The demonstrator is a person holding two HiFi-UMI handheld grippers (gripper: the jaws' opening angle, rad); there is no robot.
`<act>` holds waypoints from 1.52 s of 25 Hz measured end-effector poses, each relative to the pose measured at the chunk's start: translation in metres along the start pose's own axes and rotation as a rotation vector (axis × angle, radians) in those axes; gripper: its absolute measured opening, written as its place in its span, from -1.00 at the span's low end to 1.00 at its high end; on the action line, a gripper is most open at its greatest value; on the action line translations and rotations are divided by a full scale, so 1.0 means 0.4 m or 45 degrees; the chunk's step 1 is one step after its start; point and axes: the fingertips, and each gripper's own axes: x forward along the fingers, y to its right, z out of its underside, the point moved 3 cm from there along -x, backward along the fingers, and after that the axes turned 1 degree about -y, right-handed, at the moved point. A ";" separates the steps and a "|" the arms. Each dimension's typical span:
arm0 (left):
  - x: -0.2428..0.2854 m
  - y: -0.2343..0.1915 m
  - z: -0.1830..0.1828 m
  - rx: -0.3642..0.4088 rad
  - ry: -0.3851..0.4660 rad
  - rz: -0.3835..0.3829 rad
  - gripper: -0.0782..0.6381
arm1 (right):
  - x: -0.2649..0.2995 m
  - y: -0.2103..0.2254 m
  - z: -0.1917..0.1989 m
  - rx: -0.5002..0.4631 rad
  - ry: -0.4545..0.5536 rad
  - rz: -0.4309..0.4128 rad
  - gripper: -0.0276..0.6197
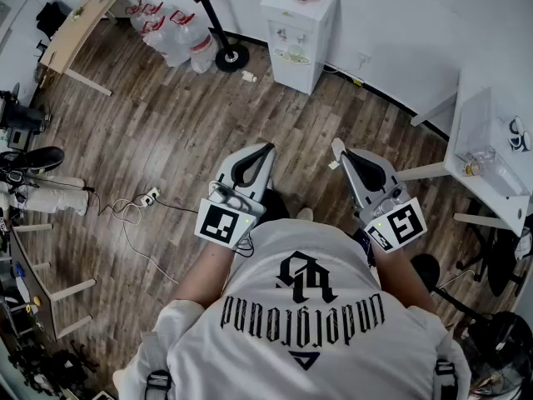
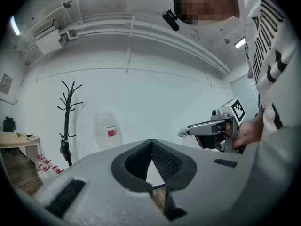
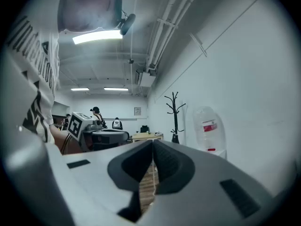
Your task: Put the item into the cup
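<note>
My left gripper (image 1: 265, 148) and my right gripper (image 1: 337, 147) are held side by side in front of the person's chest, above the wooden floor. Both are shut with nothing between the jaws. In the left gripper view the jaws (image 2: 151, 142) meet at their tips, and the right gripper (image 2: 188, 131) shows to the right. In the right gripper view the jaws (image 3: 153, 142) are pressed together, with the left gripper (image 3: 101, 135) at the left. I cannot make out a cup or an item for certain. A clear plastic box (image 1: 491, 152) stands on the white table (image 1: 475, 98) at the right.
A white water dispenser (image 1: 298, 36) stands against the far wall. A coat rack base (image 1: 229, 57) and several large water bottles (image 1: 179, 32) are to its left. A wooden desk (image 1: 79, 23) is at the far left. A power strip with cable (image 1: 150, 197) lies on the floor.
</note>
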 end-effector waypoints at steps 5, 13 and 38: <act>0.018 -0.018 0.003 -0.010 -0.005 0.015 -0.76 | 0.015 0.020 -0.003 -0.002 0.004 0.012 -0.88; 0.043 -0.075 0.013 -0.016 -0.009 0.033 -0.76 | 0.069 0.043 0.012 0.003 -0.022 0.031 -0.88; 0.188 -0.596 0.046 -0.047 -0.026 0.194 -0.76 | 0.591 0.165 0.004 0.048 -0.072 0.216 -0.87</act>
